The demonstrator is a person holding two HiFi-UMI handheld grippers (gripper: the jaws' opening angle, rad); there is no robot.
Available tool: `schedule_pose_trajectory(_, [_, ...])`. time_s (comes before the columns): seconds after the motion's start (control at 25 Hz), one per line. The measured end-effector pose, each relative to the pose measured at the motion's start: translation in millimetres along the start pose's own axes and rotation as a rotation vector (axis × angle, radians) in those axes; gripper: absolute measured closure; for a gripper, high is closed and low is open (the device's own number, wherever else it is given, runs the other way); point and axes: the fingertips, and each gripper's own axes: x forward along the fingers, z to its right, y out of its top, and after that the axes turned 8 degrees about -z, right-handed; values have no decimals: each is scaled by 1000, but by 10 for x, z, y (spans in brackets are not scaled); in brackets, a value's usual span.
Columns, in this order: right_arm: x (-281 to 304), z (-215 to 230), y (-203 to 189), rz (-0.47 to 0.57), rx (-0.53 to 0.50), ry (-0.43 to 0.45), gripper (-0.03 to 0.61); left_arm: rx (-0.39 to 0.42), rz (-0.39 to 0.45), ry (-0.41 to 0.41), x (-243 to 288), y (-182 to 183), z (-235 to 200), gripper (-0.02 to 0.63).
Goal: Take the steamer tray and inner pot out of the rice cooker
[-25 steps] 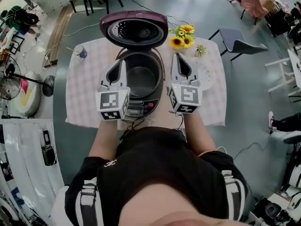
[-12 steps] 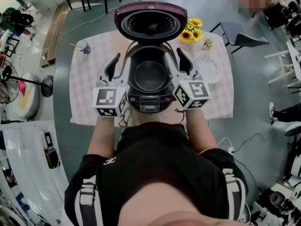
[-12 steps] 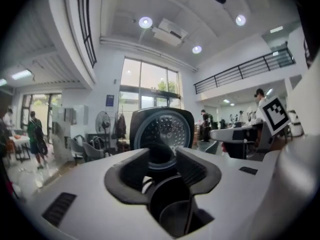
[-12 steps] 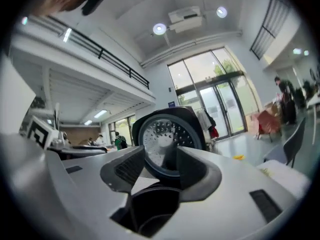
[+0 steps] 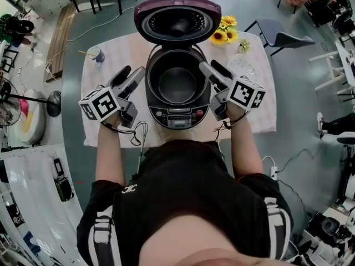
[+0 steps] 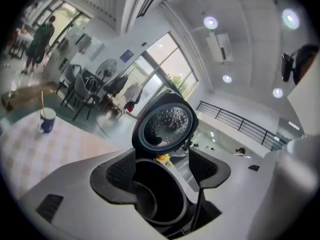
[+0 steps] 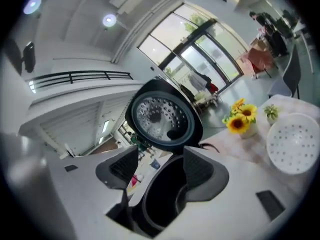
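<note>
The rice cooker [image 5: 177, 115] stands mid-table with its purple lid [image 5: 177, 21] swung up. The dark inner pot [image 5: 177, 85] sits inside it. The white perforated steamer tray [image 5: 246, 69] lies on the cloth to the cooker's right and also shows as the steamer tray [image 7: 295, 143] in the right gripper view. My left gripper [image 5: 133, 71] is at the cooker's left side and my right gripper [image 5: 208, 65] at its right side. Both have just been opening and stand open. The pot rim [image 6: 160, 194] shows between the left jaws, and the rim [image 7: 160, 194] between the right jaws, untouched.
A blue cup [image 5: 95, 55] with a stick stands at the table's back left. Sunflowers [image 5: 222, 32] and a small plant [image 5: 244, 45] sit at the back right. The checked tablecloth [image 5: 111, 121] covers the table. A chair [image 5: 283, 37] stands beyond the right corner.
Both grippers have rolled outward, dropped beside the cooker and gone from shut to open. The cooker now sits squarely between them.
</note>
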Motion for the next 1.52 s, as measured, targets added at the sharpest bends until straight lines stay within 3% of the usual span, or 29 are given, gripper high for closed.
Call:
schedule_pose_trajectory(0.24, [-10,326,-349,-182,255,58,316,-249,-165,-164,59,-325,-105,302])
schedule_pose_trajectory(0.36, [-35,471,-482,-242,296,74,316,-354,-238,-275,124,-499,-47,302])
schedule_pose_trajectory(0.76, [11,681,-901,-379,451,86,319,-666,-339,-410,173,-835,-270,313])
schedule_pose_trajectory(0.92, [2,718,-1005,-399,515,94,319,-711,-373,-433,186,-935,-286,331])
schedule_pose_trajectory(1.32, [55,806,-1007,-372,603,129,334,-713,-443,-396,323,-1139,-339,336])
schedule_pose_trajectory(1.52, [107,789,-1016,-400,582,131,358,-731,-453,-392,365,-1154,-353,360])
